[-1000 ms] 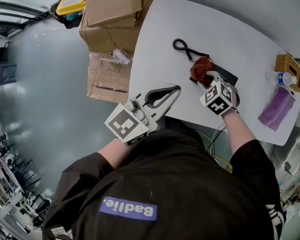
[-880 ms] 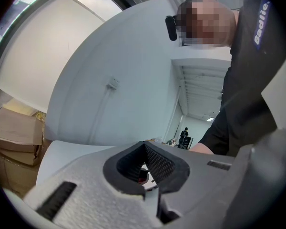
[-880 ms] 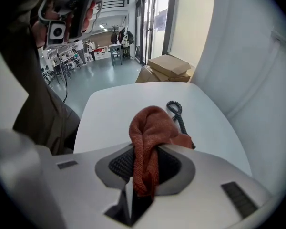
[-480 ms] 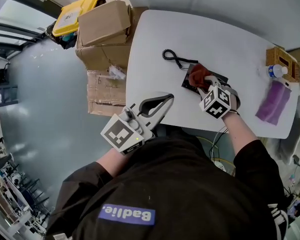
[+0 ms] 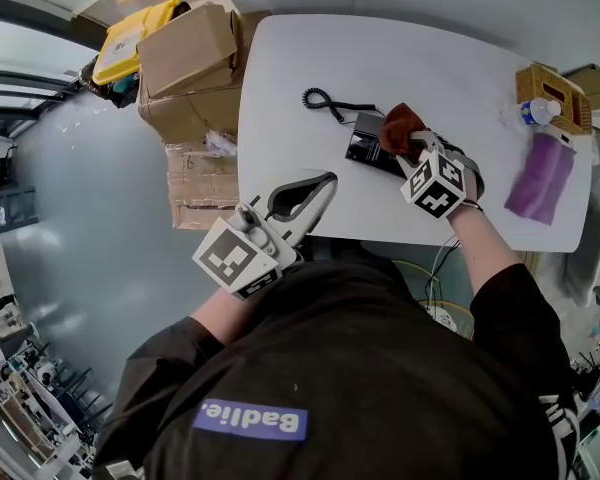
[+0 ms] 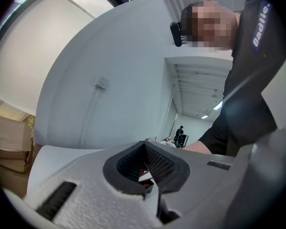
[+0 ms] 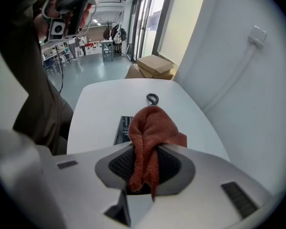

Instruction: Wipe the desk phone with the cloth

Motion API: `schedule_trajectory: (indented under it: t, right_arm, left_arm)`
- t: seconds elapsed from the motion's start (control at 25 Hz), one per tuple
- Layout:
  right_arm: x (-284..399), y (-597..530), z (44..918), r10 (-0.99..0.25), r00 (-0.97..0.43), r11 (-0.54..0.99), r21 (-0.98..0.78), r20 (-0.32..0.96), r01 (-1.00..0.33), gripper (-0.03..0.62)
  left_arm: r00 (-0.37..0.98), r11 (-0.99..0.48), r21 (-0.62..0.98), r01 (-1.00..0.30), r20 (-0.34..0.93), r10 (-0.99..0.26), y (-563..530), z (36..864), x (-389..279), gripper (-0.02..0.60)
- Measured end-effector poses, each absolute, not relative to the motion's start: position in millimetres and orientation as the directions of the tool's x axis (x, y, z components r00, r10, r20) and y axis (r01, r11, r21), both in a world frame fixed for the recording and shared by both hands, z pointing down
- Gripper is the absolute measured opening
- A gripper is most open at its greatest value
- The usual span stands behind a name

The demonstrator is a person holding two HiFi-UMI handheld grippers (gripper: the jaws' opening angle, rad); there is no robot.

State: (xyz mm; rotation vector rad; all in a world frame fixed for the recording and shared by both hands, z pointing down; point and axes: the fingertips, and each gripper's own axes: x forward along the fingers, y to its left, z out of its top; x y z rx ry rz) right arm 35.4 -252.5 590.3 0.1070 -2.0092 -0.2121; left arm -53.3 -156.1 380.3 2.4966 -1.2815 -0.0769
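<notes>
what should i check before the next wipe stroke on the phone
1. Cloth gripped by the right gripper: ok, jaws shut on it.
2. Cloth over the desk phone: ok, at its right end in the head view.
3. Cloth pressing on the phone: cannot tell.
4. Left gripper out of the way: ok, shut, empty, at the near edge of the table, apart from the phone.
5. Phone steadied: not ok, nothing holds it.
6. Coiled cord clear of the cloth: ok, it trails off to the phone's left.

Bunched rust-red cloth point(image 5: 402, 128) overlaps the flat black desk phone point(image 5: 363, 147).
</notes>
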Motion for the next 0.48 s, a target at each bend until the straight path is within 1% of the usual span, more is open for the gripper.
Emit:
schedule_trajectory:
  t: [0.28, 0.48]
  right_arm:
    - [40.6, -209.1, 592.4, -0.112, -0.45, 0.988, 0.149, 0.886, 0.047, 0.089]
    - [53.6, -206.2, 588.6, -0.126, -0.459, 0.984, 0.169, 0.879, 0.054, 0.089]
  left_arm:
    - [0.631, -0.578, 0.313, -0.754, 0.101, -0.769, -159.1, 379.7, -34.7, 0.009]
    - [0.648, -0.594, 0.313, -0.741, 0.105, -0.754, -162.3, 376.0, -23.3, 0.009]
